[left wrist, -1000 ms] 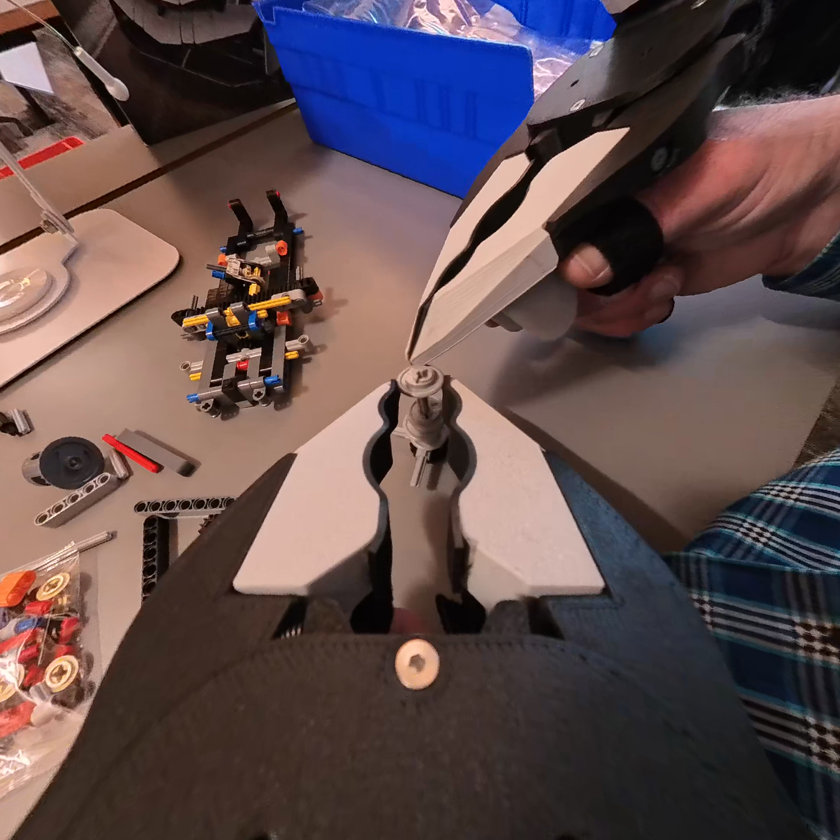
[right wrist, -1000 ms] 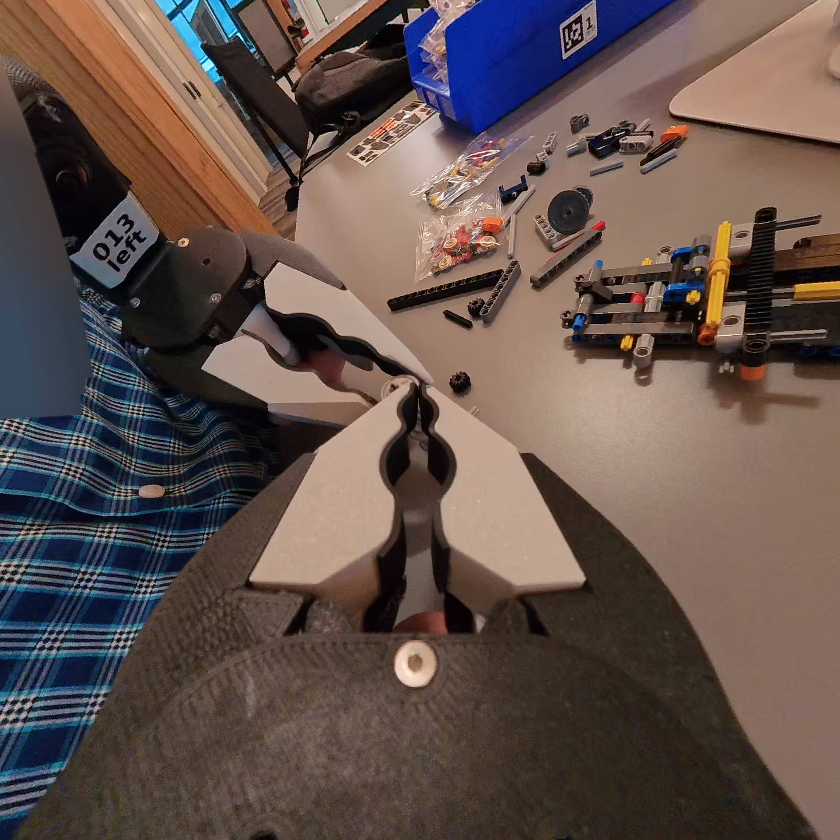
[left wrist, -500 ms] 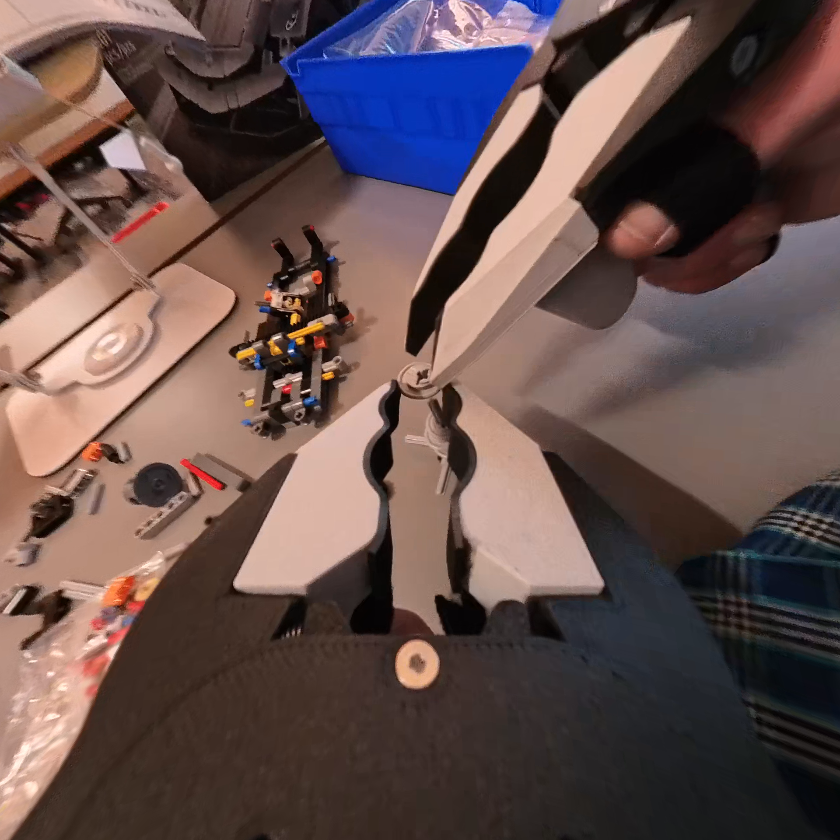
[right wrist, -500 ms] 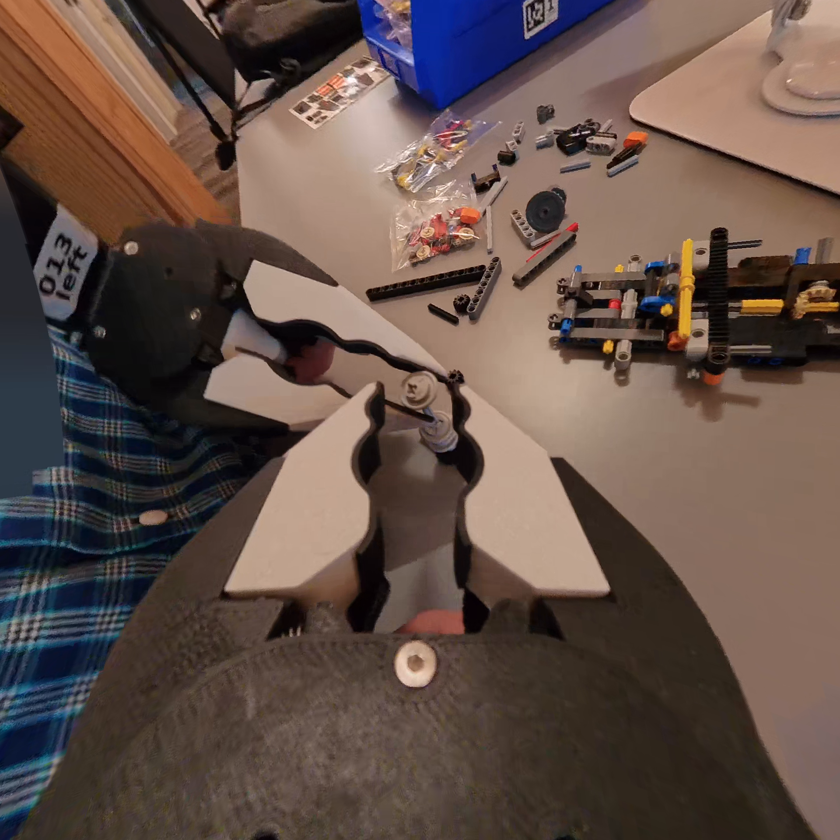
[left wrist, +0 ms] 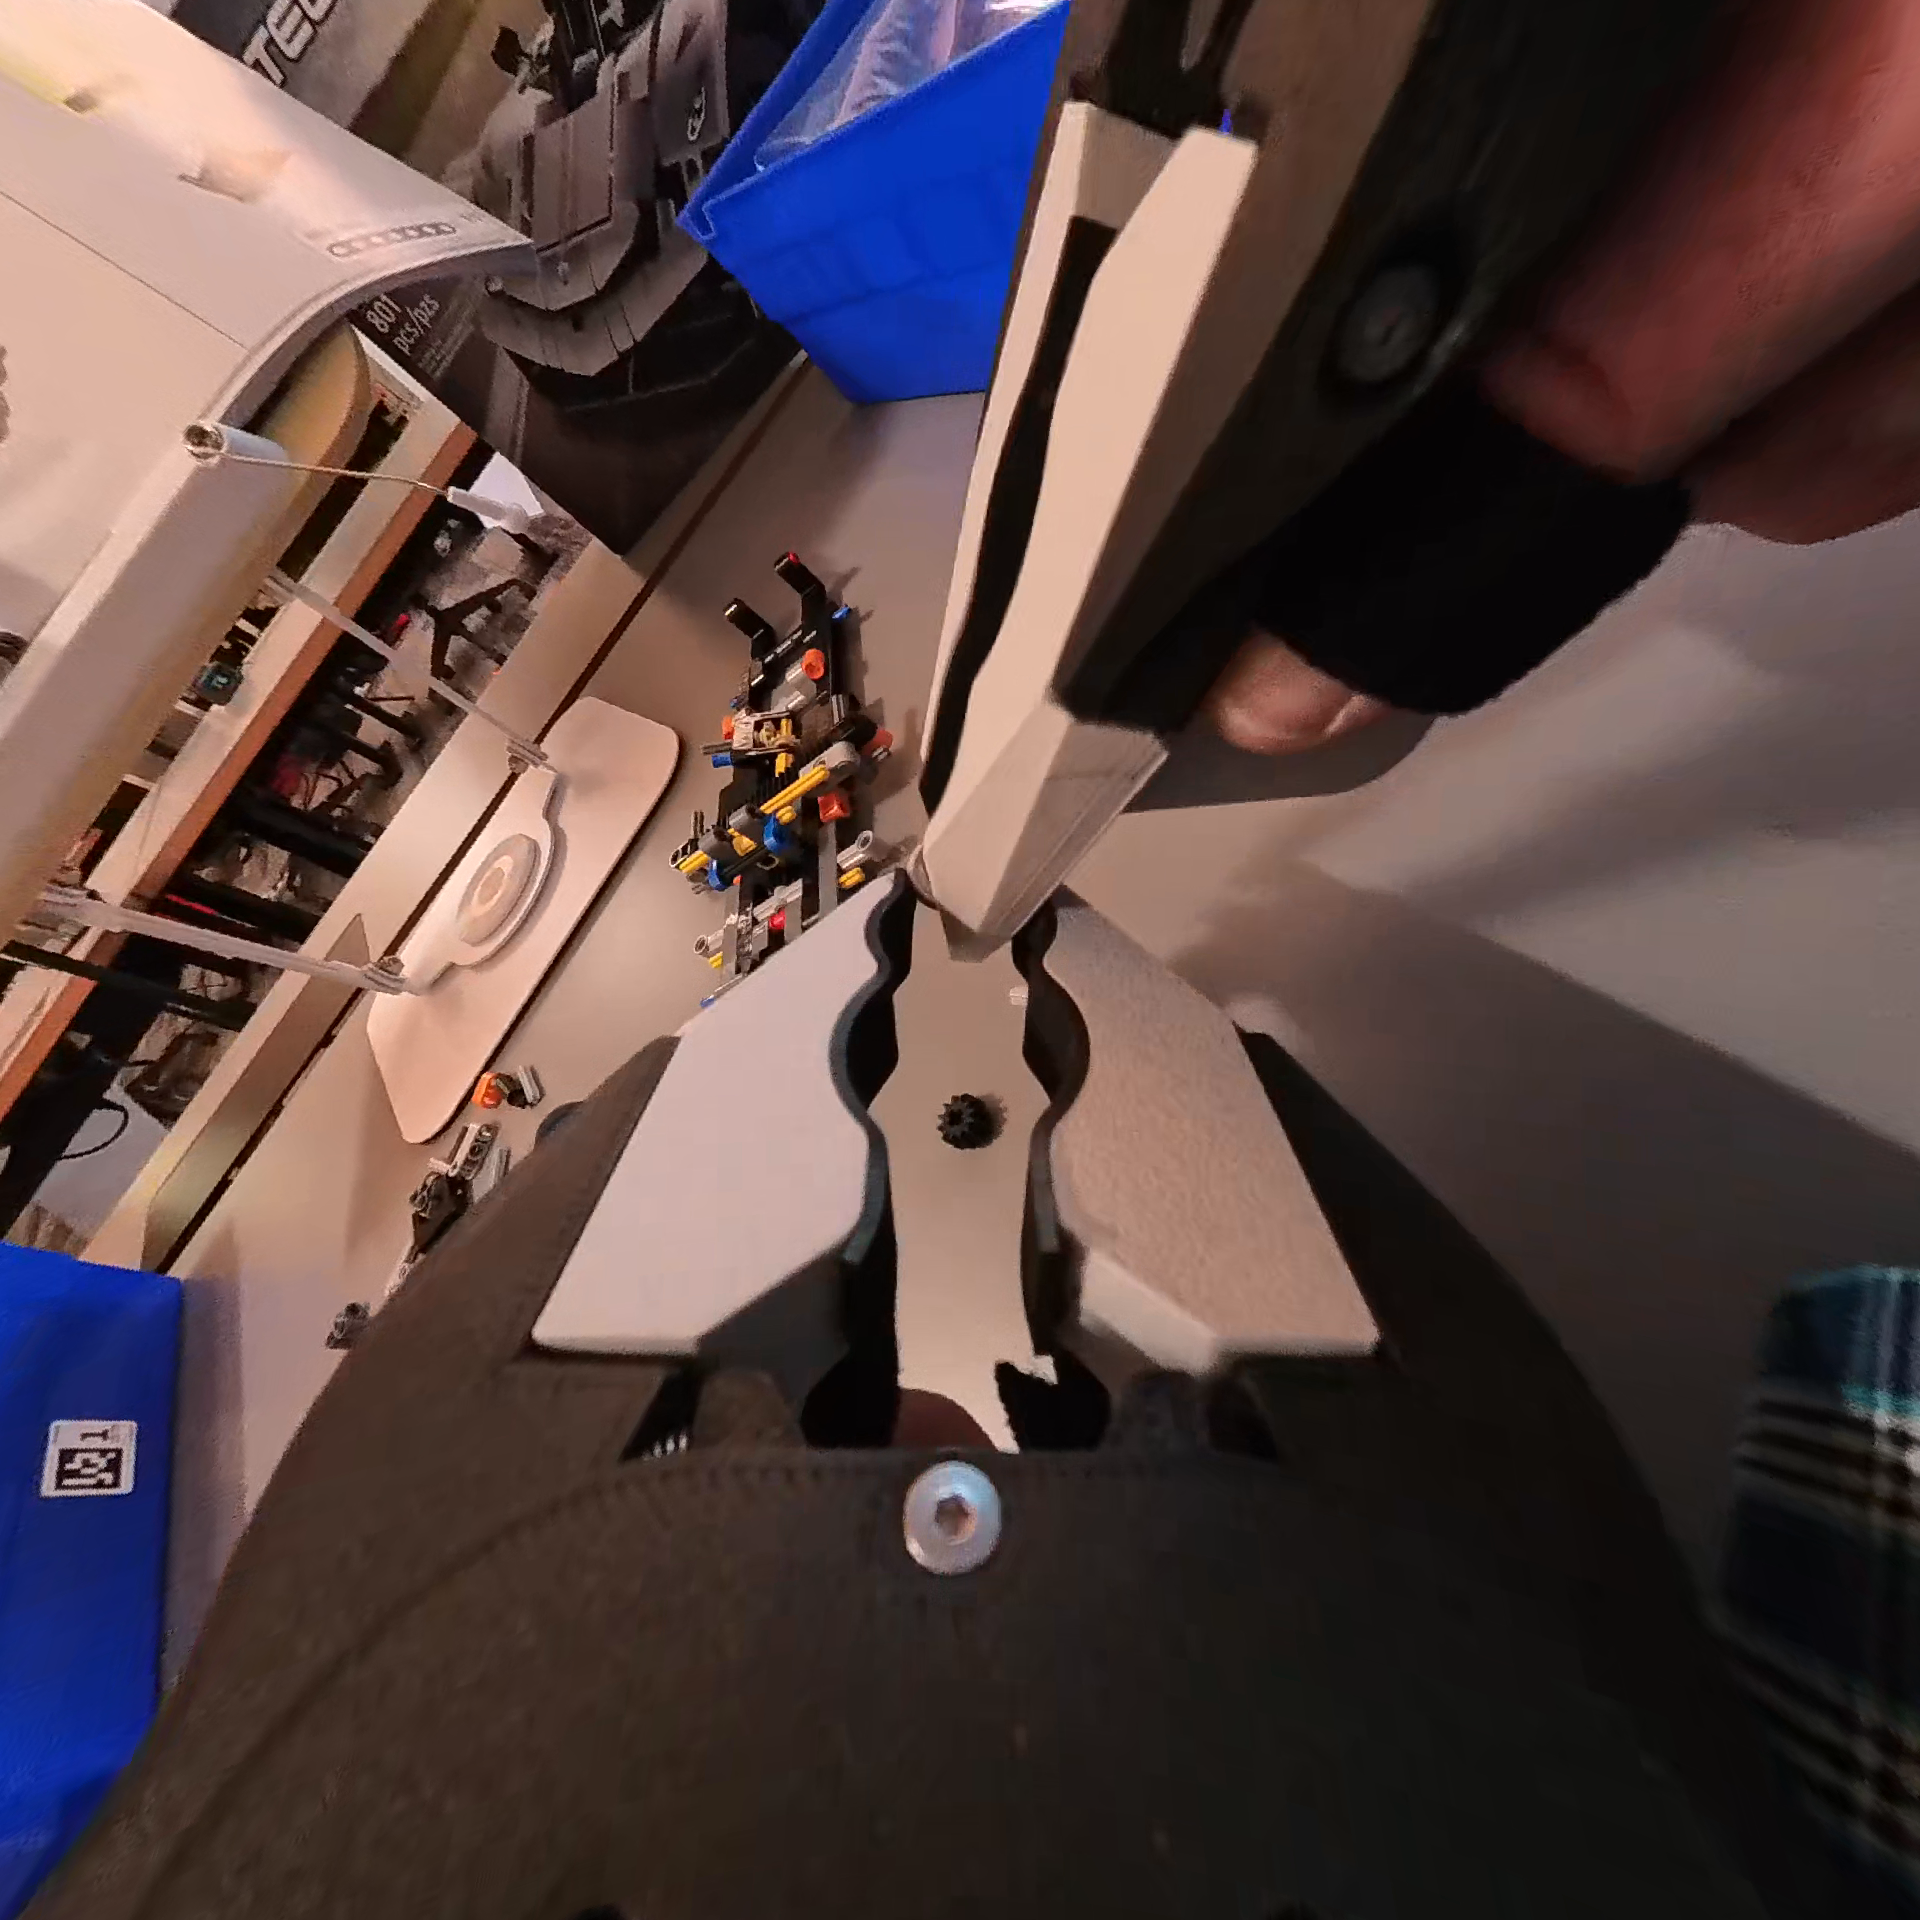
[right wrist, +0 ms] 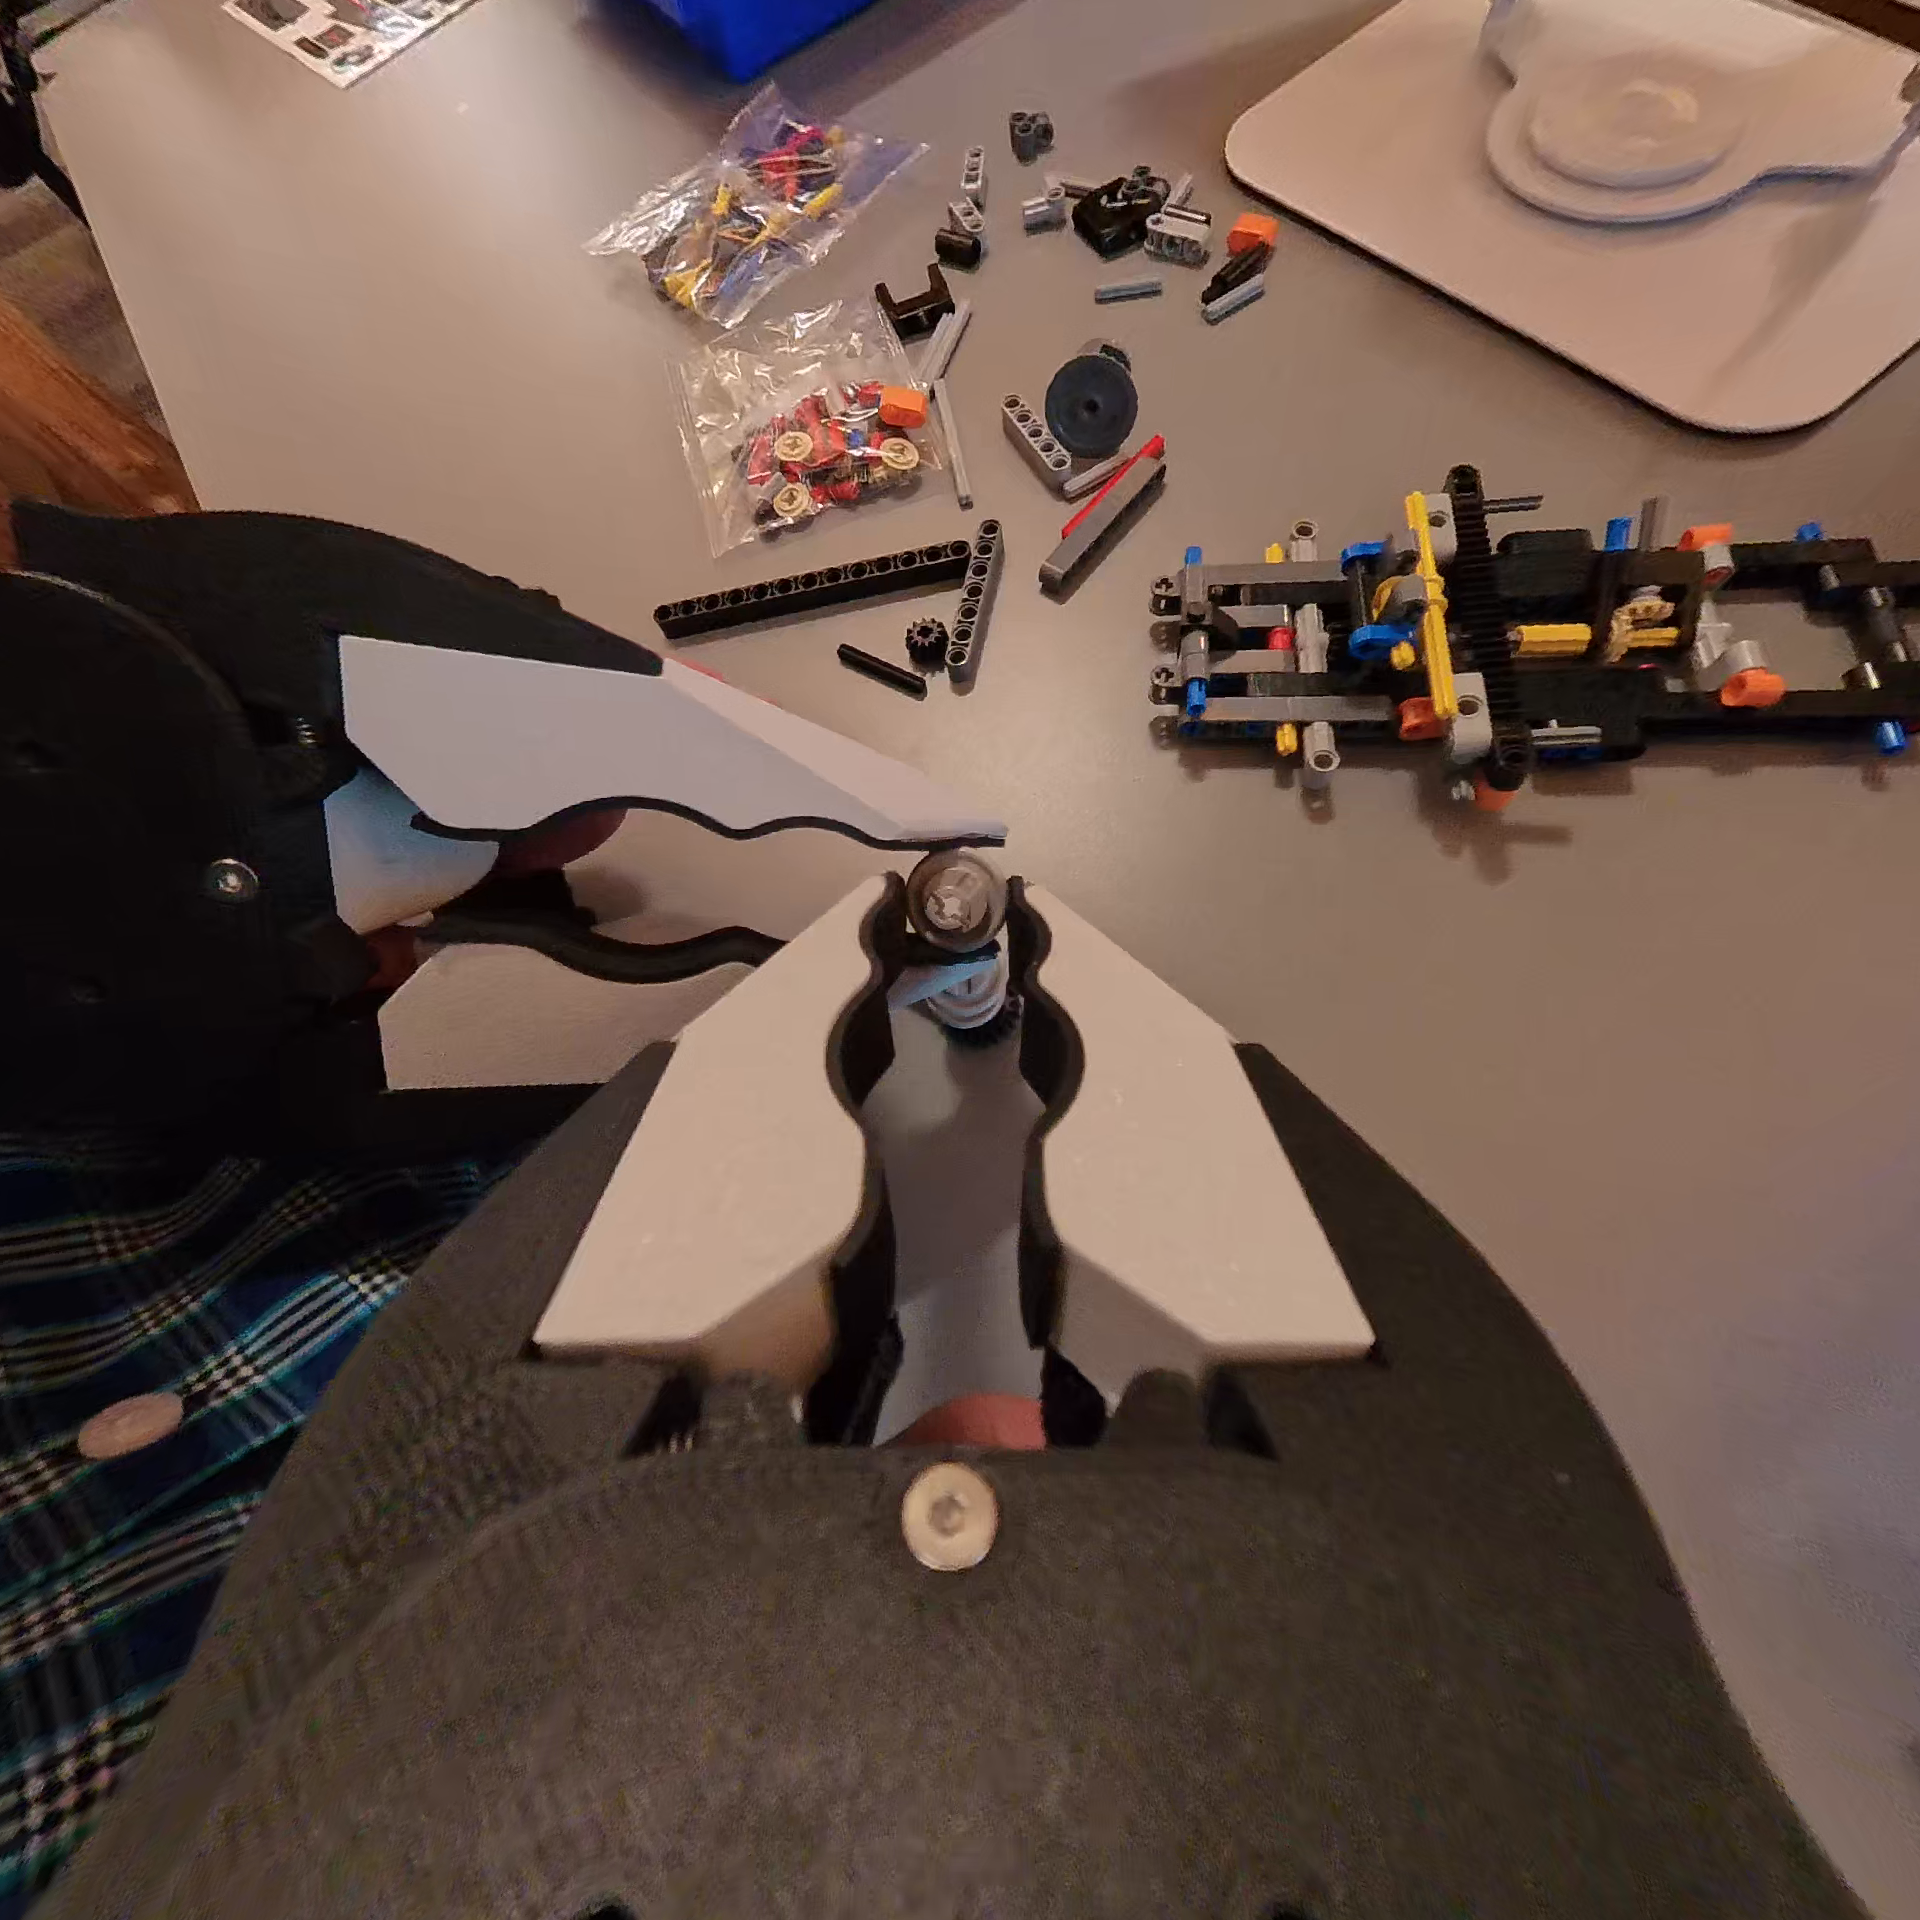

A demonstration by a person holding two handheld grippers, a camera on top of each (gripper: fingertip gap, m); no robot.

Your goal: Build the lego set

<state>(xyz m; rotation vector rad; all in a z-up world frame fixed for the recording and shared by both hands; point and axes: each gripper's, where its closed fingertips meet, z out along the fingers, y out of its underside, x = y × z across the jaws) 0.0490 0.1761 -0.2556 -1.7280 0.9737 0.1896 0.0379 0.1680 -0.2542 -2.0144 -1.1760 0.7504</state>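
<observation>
Here, the right gripper (right wrist: 954,888) has its jaws drawn in narrow on the axle assembly (right wrist: 956,920). A grey bush is pinched right at the fingertips. The cross-hole end faces the right wrist camera, and the shaft, with a small toothed piece on it, trails back into the hollow between the fingers. So the long axis lies roughly along the right fingers, slightly tilted.

The left gripper (left wrist: 971,899) comes in from the left of those tips. Its jaws stand moderately apart with nothing between them, and its upper fingertip just touches the top of the bush. In the left wrist view the right gripper's tip pokes down into the left's mouth. A loose black gear (left wrist: 971,1122) shows on the table through the gap.

Judgement: the assembly is already at the left jaws' mouth, across their closing line, so the left is the nearer one for any regrasp.

The chassis (right wrist: 1507,634) lies well apart, ahead and right of the right jaws.

Writing: a printed set box (left wrist: 582,208), a coded tag on a blue bin (left wrist: 88,1455) and a sticker sheet (right wrist: 343,26) all carry print, which is not transcribed.
</observation>
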